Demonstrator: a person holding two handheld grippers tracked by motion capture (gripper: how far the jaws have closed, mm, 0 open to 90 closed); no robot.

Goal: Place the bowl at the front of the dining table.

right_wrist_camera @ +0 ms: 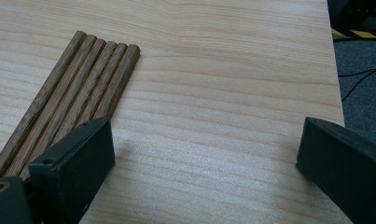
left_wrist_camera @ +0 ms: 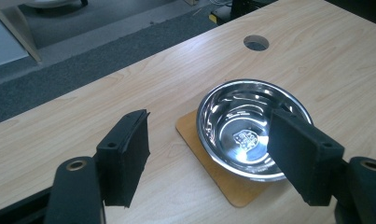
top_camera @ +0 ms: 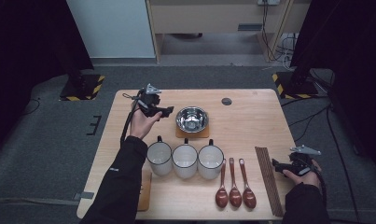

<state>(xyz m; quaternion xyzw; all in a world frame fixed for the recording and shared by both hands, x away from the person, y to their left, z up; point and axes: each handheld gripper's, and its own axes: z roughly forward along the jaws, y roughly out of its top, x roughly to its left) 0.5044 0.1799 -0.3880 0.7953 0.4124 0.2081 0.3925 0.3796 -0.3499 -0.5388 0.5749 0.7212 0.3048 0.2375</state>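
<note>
Because its jaws stand wide and empty, the left gripper [top_camera: 163, 111] looks poised to take the steel bowl [top_camera: 192, 118], which sits on a small wooden mat [top_camera: 192, 133] toward the far edge of the table [top_camera: 251, 116]; aiming at the bowl's near rim suits a pinch on thin metal. The right gripper [top_camera: 278, 166] hovers, equally wide and empty, at the right edge just beside the chopsticks [top_camera: 268, 179]. Three mugs [top_camera: 184, 160] and three spoons [top_camera: 234, 186] lie in tidy rows along the near edge, within easy reach.

Silver bowl [top_camera: 192, 118], dark brown chopsticks [top_camera: 268, 179]
</note>
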